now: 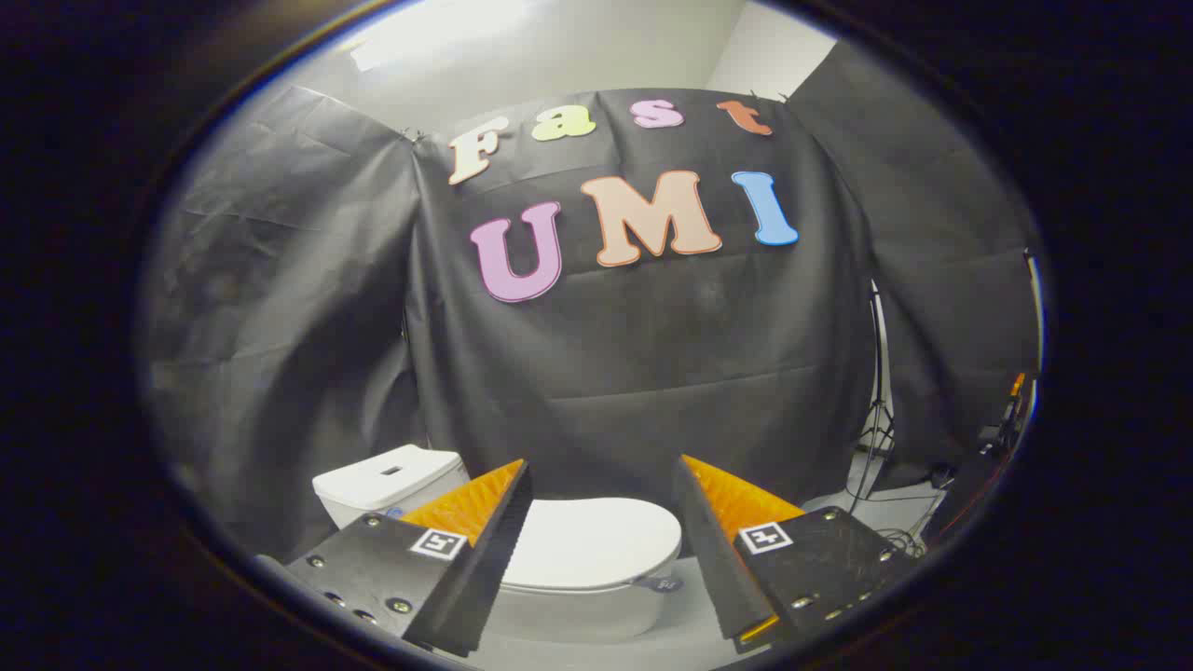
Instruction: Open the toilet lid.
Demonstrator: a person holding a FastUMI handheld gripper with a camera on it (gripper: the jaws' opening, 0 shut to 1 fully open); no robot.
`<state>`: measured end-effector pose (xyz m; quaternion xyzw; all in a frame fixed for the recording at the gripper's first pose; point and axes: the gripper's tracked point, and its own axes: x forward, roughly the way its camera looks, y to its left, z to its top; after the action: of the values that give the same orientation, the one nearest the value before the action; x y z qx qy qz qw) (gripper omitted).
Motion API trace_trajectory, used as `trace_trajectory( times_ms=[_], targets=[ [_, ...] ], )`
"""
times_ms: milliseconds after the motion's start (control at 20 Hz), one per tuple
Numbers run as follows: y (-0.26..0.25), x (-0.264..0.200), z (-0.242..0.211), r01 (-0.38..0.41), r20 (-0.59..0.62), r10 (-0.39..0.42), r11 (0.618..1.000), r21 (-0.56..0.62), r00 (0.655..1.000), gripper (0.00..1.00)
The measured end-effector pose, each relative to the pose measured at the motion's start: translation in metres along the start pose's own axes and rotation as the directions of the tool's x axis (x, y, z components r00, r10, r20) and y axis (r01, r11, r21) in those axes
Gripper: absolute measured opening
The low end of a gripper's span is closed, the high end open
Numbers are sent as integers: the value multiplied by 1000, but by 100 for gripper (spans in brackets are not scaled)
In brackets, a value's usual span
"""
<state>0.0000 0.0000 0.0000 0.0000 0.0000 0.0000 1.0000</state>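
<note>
Beyond the spread, empty fingers of the gripper (601, 522), the smooth white oval toilet lid (596, 545) lies flat and shut on its bowl (white cistern (390, 480) behind), so, by my reading, the whole lift remains undone.

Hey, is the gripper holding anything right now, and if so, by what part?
Nothing is held. The gripper is open, its fingers spread apart with the closed toilet lid beyond them, untouched. The tank sits behind the lid.

The gripper (601, 485) hangs in the air, jaws spread wide apart, gripping nothing
</note>
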Motion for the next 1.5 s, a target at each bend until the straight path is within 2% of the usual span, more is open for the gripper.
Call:
trace_trajectory(
  times_ms=[800, 900, 1050, 1250, 1400, 1500],
  targets=[
    [-12, 3, -16, 35, -55, -34, 999, 23, 998, 91],
    [-21, 4, -21, 62, -72, -59, 997, 40, 996, 91],
    [-39, 4, -33, 117, -104, -104, 985, 124, 989, 91],
    [-71, 5, -63, 206, -139, -168, 922, 329, 976, 90],
    [-96, 5, -93, 266, -153, -219, 834, 483, 964, 83],
    [-109, 6, -112, 286, -150, -245, 758, 586, 958, 82]
  ],
)
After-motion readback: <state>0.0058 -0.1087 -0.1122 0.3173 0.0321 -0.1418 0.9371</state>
